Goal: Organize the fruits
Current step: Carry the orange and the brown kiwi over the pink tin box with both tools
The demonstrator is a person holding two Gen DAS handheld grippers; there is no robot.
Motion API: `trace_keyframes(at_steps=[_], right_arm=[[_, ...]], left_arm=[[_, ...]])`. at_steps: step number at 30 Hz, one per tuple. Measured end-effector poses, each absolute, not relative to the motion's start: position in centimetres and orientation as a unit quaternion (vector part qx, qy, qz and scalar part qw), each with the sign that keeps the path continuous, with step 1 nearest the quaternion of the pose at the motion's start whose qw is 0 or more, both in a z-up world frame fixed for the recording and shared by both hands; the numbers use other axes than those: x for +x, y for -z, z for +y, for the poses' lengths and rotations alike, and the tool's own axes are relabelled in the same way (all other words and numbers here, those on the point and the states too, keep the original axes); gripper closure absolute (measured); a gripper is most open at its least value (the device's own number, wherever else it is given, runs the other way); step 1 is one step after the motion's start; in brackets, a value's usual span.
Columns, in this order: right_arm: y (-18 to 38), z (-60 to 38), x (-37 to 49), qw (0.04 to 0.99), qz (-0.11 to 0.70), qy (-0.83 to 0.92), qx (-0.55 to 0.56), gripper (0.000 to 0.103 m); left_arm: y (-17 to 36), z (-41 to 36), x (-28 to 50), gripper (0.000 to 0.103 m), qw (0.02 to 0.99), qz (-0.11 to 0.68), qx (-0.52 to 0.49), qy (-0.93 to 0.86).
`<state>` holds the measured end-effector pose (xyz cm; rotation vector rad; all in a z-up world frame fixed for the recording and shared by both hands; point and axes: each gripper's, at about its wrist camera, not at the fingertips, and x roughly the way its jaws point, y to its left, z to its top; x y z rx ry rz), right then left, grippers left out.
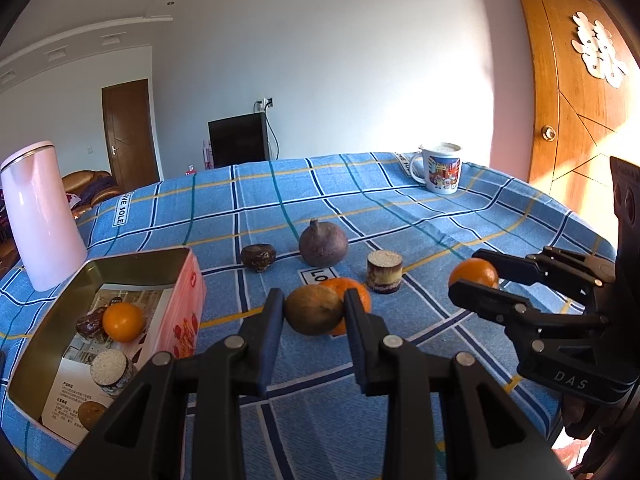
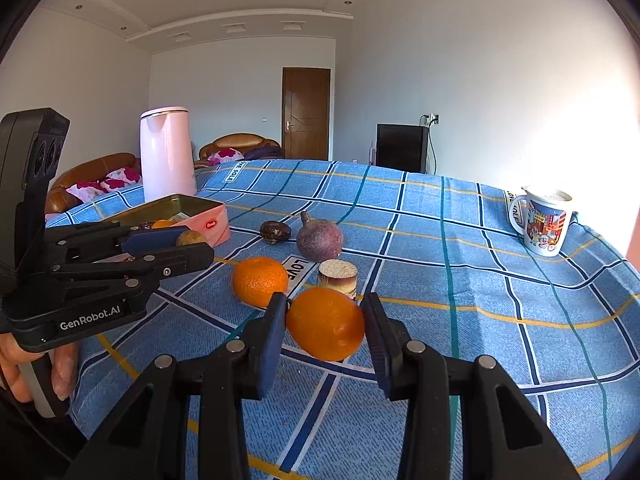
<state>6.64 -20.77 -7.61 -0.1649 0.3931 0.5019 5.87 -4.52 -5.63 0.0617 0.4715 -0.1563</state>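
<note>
Gripping two fruits at once: my left gripper has its fingers clamped on the round brownish-green fruit, my right gripper on the smooth orange citrus. Both sit low, at or just over the blue checked tablecloth; lifted or not, cannot tell. The open pink metal tin, already holding fruit, lies to my left. Judged step: pick-up. Next: lift, carry to the tin, release.
</note>
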Motion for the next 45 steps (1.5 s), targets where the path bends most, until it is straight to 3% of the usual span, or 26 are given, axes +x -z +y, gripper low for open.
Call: trace_keyframes(at_steps=[27,45], right_arm=[[7.3,-21.3,4.6,0.955,0.125,-0.255,-0.084,0.062],[6.6,-20.7,5.0,0.953,0.138,-0.259,-0.077,0.062]], left_arm=[[4.9,-4.4,4.0,0.071,0.982,0.171,0.028,0.073],[4.1,-2.5,3.5,0.071,0.984,0.165,0.004,0.060]])
